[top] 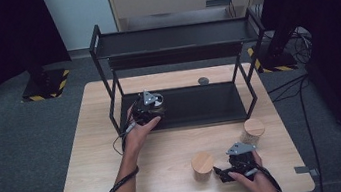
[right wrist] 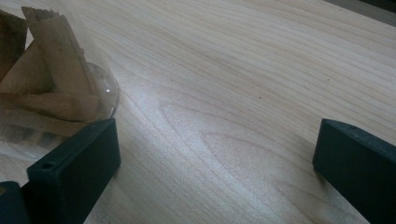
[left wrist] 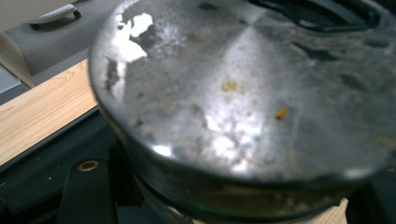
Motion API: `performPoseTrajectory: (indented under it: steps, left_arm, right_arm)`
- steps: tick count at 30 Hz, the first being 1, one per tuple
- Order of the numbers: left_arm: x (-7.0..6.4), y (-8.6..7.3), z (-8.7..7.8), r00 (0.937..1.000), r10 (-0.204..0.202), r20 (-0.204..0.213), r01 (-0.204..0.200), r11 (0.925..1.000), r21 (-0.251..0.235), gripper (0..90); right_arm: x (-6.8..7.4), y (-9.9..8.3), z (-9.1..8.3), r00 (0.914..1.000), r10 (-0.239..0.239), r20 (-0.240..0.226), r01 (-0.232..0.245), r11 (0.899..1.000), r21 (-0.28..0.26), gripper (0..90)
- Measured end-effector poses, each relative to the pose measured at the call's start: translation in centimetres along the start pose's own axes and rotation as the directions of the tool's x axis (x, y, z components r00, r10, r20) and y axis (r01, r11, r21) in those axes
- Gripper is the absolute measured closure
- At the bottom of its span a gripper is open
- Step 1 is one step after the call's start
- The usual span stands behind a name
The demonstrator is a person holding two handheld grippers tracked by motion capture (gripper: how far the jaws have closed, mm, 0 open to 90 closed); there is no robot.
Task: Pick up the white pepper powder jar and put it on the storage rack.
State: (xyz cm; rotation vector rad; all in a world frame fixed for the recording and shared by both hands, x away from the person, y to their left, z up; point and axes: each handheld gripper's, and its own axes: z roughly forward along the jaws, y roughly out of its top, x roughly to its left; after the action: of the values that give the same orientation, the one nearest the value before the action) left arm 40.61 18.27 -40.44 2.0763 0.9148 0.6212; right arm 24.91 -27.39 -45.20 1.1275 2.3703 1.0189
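Filling the left gripper's (top: 148, 105) camera, a smudged metal lid (left wrist: 243, 93) hides its jaws, so its grip cannot be told. Right gripper (top: 230, 171) rests wide open, holding nothing, on the pale wooden table (right wrist: 233, 93), a glass jar (right wrist: 51, 98) just beside one jaw. Beyond both stands a black shelf rack (top: 175, 37) on grey carpet (top: 18, 142).

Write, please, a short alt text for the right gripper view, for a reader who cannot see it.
Two black jaws of the right gripper stand wide apart over a bare light wooden table, with nothing between them. At the left edge, beside one jaw, a clear glass jar holding pale brown pieces stands on the table.
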Motion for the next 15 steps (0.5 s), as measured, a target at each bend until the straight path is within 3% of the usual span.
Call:
performPoseTrajectory:
  steps: [15]
  left_arm:
    - [-0.07, -0.11, 1.03, 1.0000, -0.002, 0.009, 0.002, 1.0000, 0.009, 28.8]
  right_arm:
    - [0.01, 0.00, 0.00, 1.0000, 0.000, 0.000, 0.000, 1.000, 0.000, 0.7]
